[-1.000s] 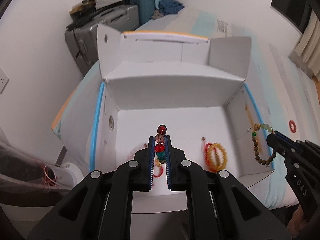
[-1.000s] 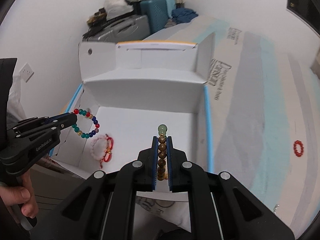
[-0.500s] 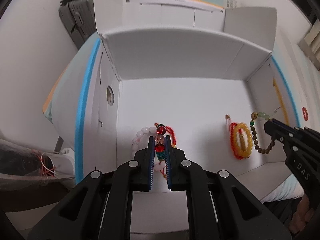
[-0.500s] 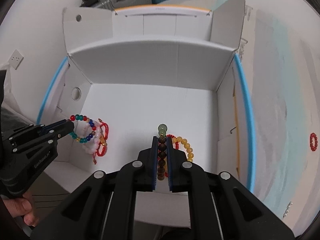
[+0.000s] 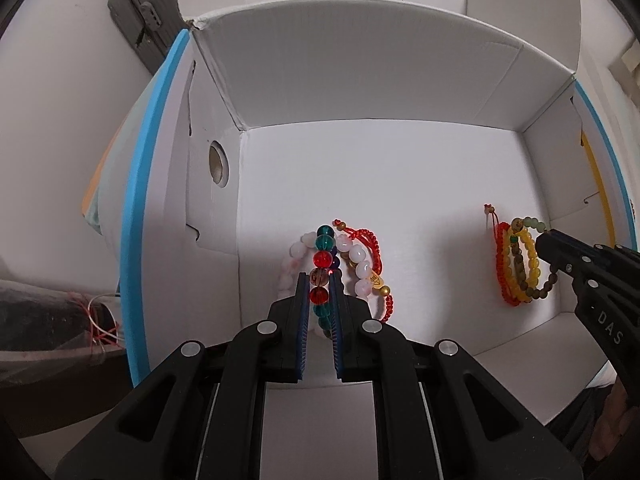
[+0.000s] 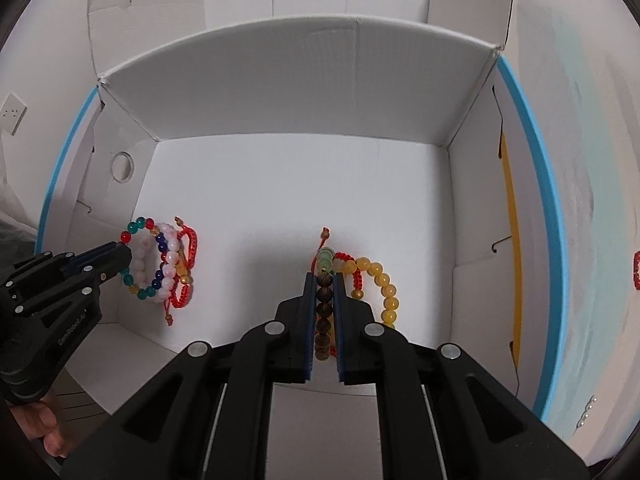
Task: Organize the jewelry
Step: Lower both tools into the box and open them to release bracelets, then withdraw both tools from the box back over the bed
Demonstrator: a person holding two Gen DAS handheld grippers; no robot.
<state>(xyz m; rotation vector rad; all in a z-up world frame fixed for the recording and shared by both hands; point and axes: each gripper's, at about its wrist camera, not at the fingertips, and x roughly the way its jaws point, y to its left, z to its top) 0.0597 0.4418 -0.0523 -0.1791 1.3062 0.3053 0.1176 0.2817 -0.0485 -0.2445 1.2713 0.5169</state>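
White cardboard box [image 6: 280, 112] filled both views, flaps up, sitting on a pale sheet with blue trim; a grey suitcase [image 5: 144, 20] stood behind it against the wall, far left. My left gripper [image 5: 319, 296] was pinching the multicolour glass-bead bracelet [image 5: 323, 258], red and teal beads lined up between the blue pads, held low over the box floor near the left wall. Just beyond and under it lay a pink-white bead bracelet [image 5: 356, 258] and a red cord bracelet [image 5: 374, 240], touching each other. My right gripper [image 6: 323, 312] was clamped on the dark wooden bead bracelet [image 6: 324, 304], its pale green beads sticking out past the tips, near the right side of the box floor. Right beside it were a yellow bead bracelet [image 6: 382, 280] and another red cord one [image 6: 352, 264]; couldn't tell whether the held strand touched the floor. Left wrist view showed the right gripper's tips at the wooden strand, overlapping the yellow/red pair. One small red ring-shaped piece [image 6: 636, 270] lay outside the box on the sheet, far right, well apart from the rest
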